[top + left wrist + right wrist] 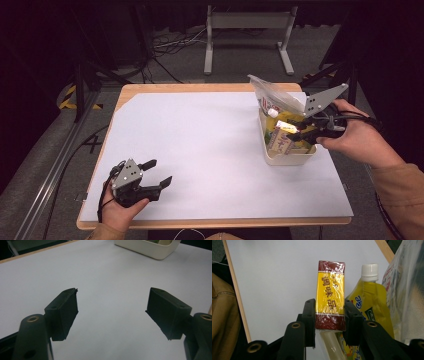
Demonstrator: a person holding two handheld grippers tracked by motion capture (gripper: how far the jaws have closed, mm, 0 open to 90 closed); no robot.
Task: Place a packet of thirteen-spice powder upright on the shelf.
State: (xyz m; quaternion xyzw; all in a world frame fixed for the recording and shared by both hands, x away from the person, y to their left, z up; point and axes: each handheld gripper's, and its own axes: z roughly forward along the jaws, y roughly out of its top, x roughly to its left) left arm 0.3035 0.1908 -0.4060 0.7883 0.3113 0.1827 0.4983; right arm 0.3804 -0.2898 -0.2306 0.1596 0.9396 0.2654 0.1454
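Observation:
A yellow and dark-red wrapped box [330, 293] stands between the jaws of my right gripper [329, 315], which is shut on it. In the high view that right gripper [300, 134] sits over a cream bin [289, 158] at the table's right, with the box [287, 126] just above the bin's contents. A yellow pouch with a white cap [369, 297] and a clear plastic bag [272, 96] rest in the bin. My left gripper [159, 173] is held near the front-left corner, open with nothing between its jaws [112, 312].
A white sheet [200, 145] covers the wooden table [150, 89]. The cream bin's wall [147, 248] lies ahead of the left gripper. Beyond the table, cables and a grey metal stand [247, 30] occupy the floor.

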